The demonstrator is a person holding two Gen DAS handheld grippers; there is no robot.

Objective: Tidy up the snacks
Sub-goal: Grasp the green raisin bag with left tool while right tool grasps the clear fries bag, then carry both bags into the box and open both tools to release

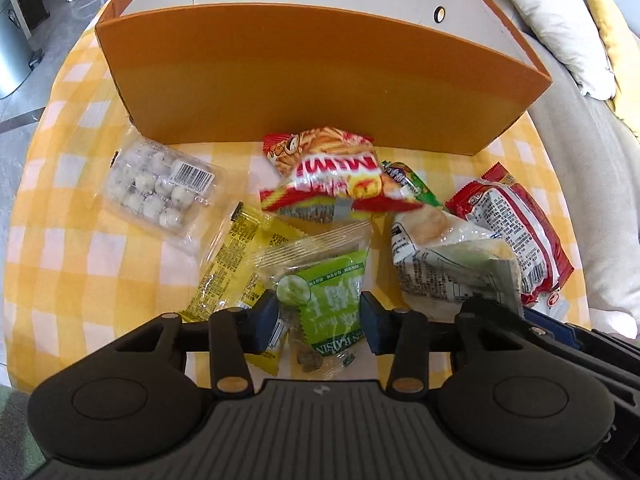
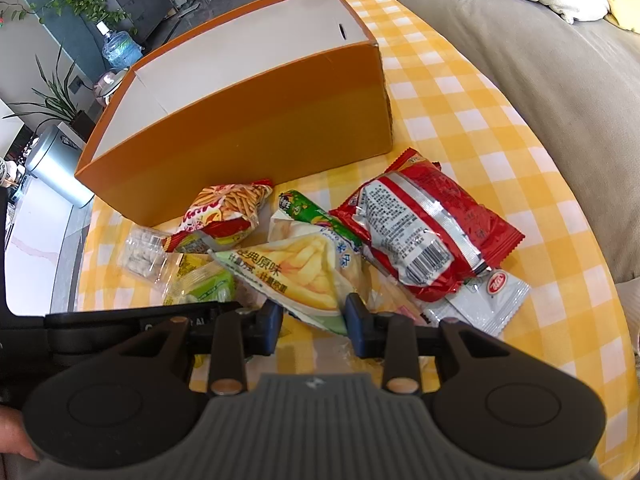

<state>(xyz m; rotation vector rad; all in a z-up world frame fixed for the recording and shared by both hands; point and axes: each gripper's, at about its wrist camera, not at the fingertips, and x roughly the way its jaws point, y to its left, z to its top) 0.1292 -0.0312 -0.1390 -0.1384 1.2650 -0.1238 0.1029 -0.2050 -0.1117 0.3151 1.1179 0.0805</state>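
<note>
An orange box, open on top with a white inside, stands at the back of the checked table; it also shows in the right wrist view. Snack packs lie in front of it. My left gripper is open, its fingers on either side of a green raisin pack. My right gripper is open around the near corner of a white and yellow chips bag. A Mamee noodle pack, a clear candy tray and a red pack lie untouched.
A yellow bar wrapper, a green sausage stick and a small white sachet lie in the pile. A grey sofa with cushions borders the table on the right. The yellow checked cloth covers a round table.
</note>
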